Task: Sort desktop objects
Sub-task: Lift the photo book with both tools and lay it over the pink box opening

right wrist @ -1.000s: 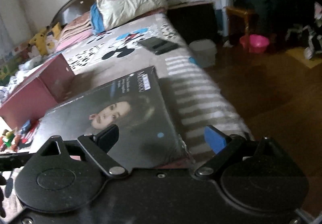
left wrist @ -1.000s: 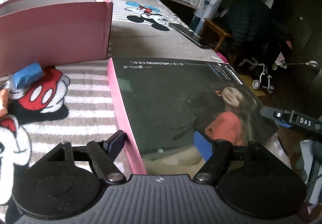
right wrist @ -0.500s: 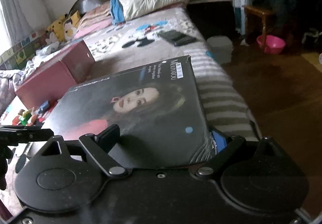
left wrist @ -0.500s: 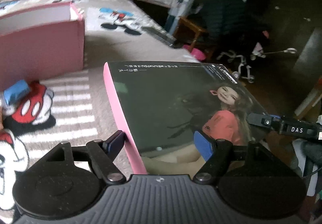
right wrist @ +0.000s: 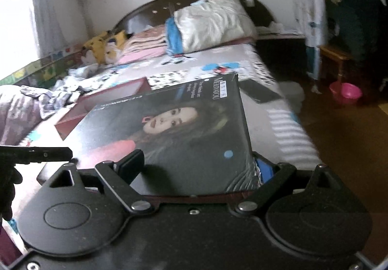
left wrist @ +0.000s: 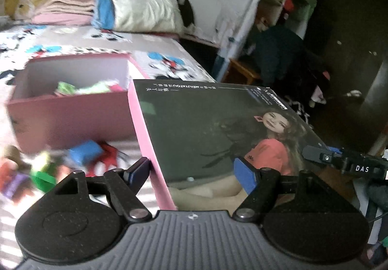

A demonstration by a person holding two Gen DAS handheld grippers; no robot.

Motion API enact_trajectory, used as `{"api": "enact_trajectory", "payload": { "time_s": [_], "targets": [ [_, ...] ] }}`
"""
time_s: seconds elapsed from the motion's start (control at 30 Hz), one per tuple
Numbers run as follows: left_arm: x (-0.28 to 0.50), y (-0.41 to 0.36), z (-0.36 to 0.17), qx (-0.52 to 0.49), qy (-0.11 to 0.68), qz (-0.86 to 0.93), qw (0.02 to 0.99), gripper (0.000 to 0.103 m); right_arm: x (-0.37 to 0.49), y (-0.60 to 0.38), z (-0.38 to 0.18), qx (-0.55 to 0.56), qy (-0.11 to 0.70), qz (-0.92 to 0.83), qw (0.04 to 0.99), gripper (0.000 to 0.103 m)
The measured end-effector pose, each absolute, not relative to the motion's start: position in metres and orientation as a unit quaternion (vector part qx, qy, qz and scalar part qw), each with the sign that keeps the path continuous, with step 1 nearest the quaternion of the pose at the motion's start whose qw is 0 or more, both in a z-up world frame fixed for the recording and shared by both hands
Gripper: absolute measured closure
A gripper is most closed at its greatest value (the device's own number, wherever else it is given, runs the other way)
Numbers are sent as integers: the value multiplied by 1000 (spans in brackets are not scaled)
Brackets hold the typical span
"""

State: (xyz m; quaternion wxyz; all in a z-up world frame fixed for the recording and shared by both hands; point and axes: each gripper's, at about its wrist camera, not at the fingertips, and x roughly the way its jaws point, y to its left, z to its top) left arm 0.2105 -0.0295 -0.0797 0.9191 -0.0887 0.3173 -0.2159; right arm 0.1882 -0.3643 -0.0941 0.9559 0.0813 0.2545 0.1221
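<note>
Box lid [left wrist: 206,129] gripped by both claws above bed [left wrist: 157,44].

- The pink box [left wrist: 72,122] stands at ten o'clock of the left claw [left wrist: 191,170], open-topped, blocking a low pass.
- Loose toys [left wrist: 82,156] crowd the bed [left wrist: 155,47] at nine o'clock.
- The box lid [left wrist: 206,129] fills twelve o'clock.
</note>
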Motion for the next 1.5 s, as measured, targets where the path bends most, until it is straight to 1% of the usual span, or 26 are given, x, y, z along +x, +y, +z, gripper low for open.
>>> {"api": "enact_trajectory", "payload": {
  "time_s": [0.23,0.47,0.93,1.23,1.5],
  "targets": [
    [212,22,-59,-118,294,-192,929,28,209,-322,-73,73,232,161,957,10],
    [224,66,-59,-142,282,-170,934,28,232,-281,-60,54,219,193,955,10],
    [280,146,-66,-154,263,-138,942,28,304,-200,-64,41,209,226,951,10],
    [334,176,-79,-149,259,-138,944,28,347,-166,-72,34,199,220,954,10],
    [375,188,-109,-162,253,-129,945,28,373,-143,-85,15,197,203,959,10]
  ]
}}
